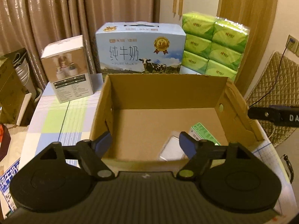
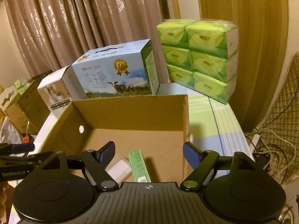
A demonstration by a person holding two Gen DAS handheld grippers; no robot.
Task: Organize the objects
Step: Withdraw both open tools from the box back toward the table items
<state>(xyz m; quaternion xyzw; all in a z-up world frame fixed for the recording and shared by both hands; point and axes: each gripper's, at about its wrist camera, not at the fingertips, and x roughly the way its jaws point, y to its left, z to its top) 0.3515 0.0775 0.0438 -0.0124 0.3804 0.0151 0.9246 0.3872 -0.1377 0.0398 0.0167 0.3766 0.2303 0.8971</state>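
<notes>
An open cardboard box [image 1: 164, 91] [image 2: 130, 110] stands on a checked tablecloth. On its floor lie a small green-and-white carton [image 1: 204, 131] [image 2: 139, 165] and a clear-wrapped white packet [image 1: 172, 148] [image 2: 119, 169]. My left gripper [image 1: 145, 142] hangs open over the box's near wall, nothing between its fingers. My right gripper [image 2: 148, 152] is open above the near part of the box, over the green carton, holding nothing. The right gripper's tip [image 1: 272, 114] shows at the right edge of the left wrist view, beside the box.
Behind the box stand a blue milk carton case [image 1: 140, 48] [image 2: 114, 71], a stack of green tissue packs [image 1: 214, 46] [image 2: 200, 59] and a small white product box [image 1: 68, 69] [image 2: 56, 91]. Curtains hang behind. Cables [image 2: 271, 149] and a quilted cover lie to the right.
</notes>
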